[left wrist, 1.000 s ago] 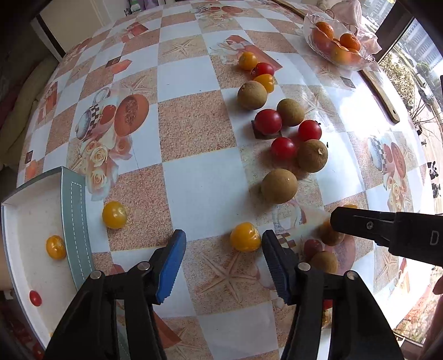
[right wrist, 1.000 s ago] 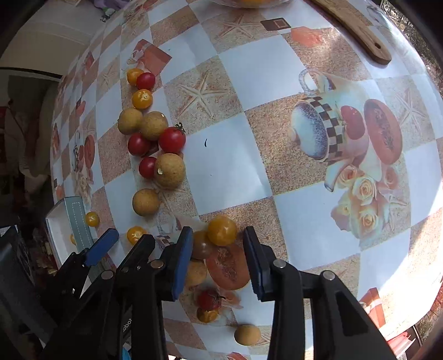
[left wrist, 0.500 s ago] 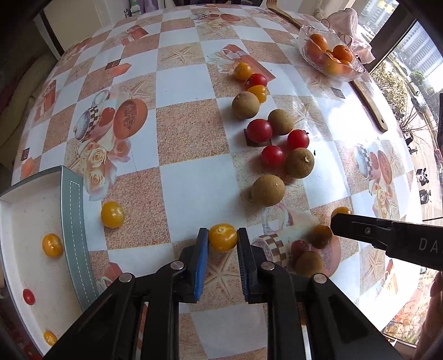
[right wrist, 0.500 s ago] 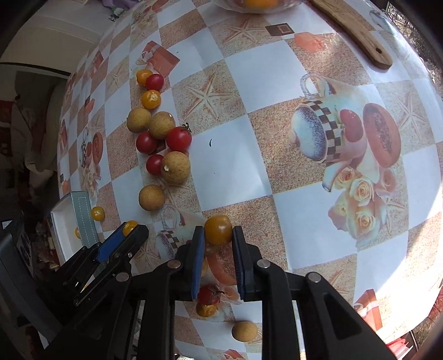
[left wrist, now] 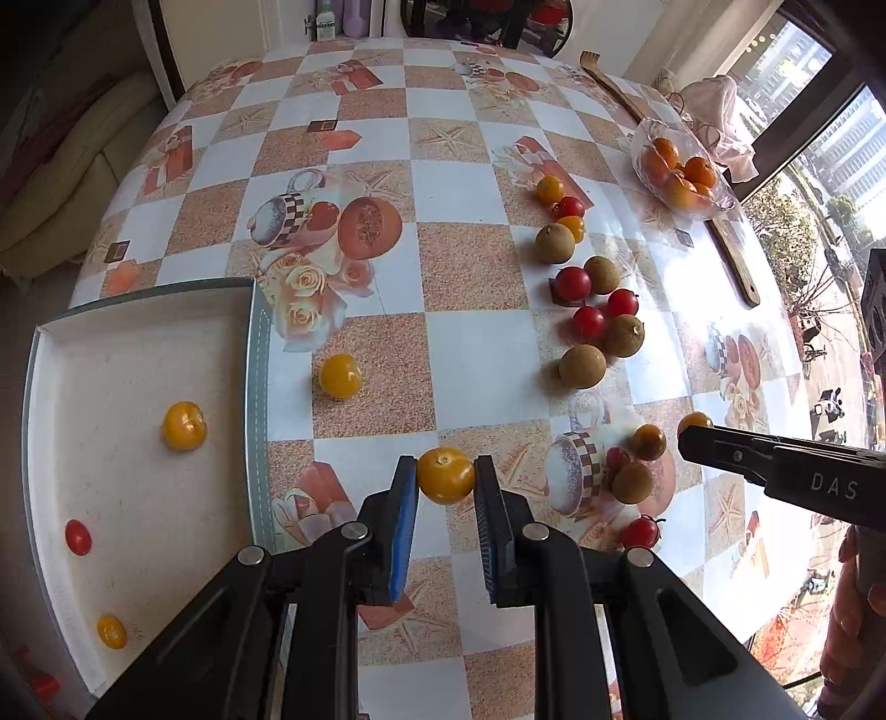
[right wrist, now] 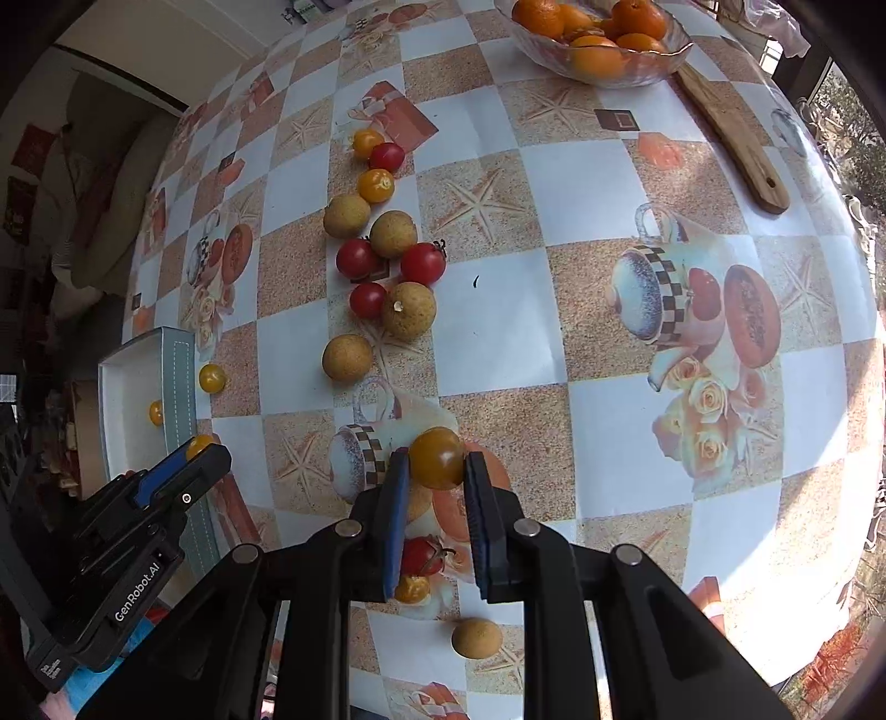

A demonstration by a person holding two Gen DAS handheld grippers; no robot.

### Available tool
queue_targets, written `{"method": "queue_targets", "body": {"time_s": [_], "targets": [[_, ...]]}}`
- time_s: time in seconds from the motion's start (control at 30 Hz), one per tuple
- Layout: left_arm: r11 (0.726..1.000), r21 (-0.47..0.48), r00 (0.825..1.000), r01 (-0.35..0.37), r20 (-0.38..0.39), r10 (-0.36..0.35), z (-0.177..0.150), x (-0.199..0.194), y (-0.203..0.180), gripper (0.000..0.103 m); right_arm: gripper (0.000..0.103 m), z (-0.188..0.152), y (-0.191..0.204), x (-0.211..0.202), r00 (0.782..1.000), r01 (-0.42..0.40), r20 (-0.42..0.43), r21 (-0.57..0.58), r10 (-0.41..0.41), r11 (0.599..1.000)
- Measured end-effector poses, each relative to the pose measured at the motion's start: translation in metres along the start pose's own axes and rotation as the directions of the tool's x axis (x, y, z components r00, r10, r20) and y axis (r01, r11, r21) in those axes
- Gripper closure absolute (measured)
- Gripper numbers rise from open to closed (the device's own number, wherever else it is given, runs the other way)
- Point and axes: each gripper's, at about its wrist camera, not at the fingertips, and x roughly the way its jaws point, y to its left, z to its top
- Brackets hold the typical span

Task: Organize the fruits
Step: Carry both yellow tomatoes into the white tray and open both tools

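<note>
My left gripper [left wrist: 444, 481] is shut on a yellow tomato [left wrist: 446, 475] and holds it above the table, right of the white tray [left wrist: 257, 354]. The tray holds two yellow tomatoes [left wrist: 184, 425] and a red one [left wrist: 77, 536]. My right gripper [right wrist: 437, 471] is shut on a darker yellow tomato [right wrist: 437, 457], lifted over the printed cloth. A line of red tomatoes [left wrist: 573, 283], yellow tomatoes [left wrist: 549, 188] and brown longans [left wrist: 581, 366] runs across the table. Another yellow tomato [left wrist: 340, 376] lies beside the tray.
A glass bowl of oranges [right wrist: 598, 39] stands at the far edge beside a long wooden stick [right wrist: 731, 138]. Loose fruit lies under my right gripper: a red tomato [right wrist: 422, 555], a small yellow one [right wrist: 412, 588] and a longan [right wrist: 476, 638].
Both grippers closed from open, each on a yellow tomato, and lifted up and back; the views now show more of the table and tray.
</note>
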Motion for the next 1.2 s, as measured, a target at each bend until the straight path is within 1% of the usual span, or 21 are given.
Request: {"method": "queue_targets", "body": {"time_s": [0.2, 0.37, 0.67, 0.9, 1.07, 1.2], "targets": [[0.999, -0.039, 1.0, -0.013, 0.02, 0.014, -0.016, -0.02, 0.029, 0.081, 0.081, -0.006, 0.018, 0.0, 1.0, 0.006, -0.004, -0.038, -0.006, 0.999], [0.996, -0.08, 0.999, -0.024, 0.039, 0.027, -0.029, -0.034, 0.05, 0.081, 0.081, -0.01, 0.042, 0.003, 1.0, 0.003, -0.009, -0.075, -0.003, 0.997], [0.982, -0.183, 0.997, -0.052, 0.052, 0.062, -0.064, -0.051, 0.098, 0.081, 0.081, -0.016, 0.101, 0.015, 0.999, -0.02, -0.037, -0.183, 0.013, 0.983], [0.958, -0.274, 0.995, -0.085, 0.025, 0.096, -0.097, -0.052, 0.136, 0.081, 0.081, -0.026, 0.158, 0.029, 0.997, -0.052, -0.072, -0.278, 0.033, 0.959], [0.946, -0.299, 0.992, -0.125, -0.017, 0.126, -0.12, -0.046, 0.155, 0.081, 0.081, -0.032, 0.199, 0.043, 0.994, -0.073, -0.105, -0.34, 0.039, 0.938], [0.937, -0.32, 0.99, -0.142, -0.045, 0.135, -0.134, -0.038, 0.167, 0.081, 0.081, -0.036, 0.23, 0.058, 0.99, -0.088, -0.132, -0.388, 0.04, 0.917]]}}
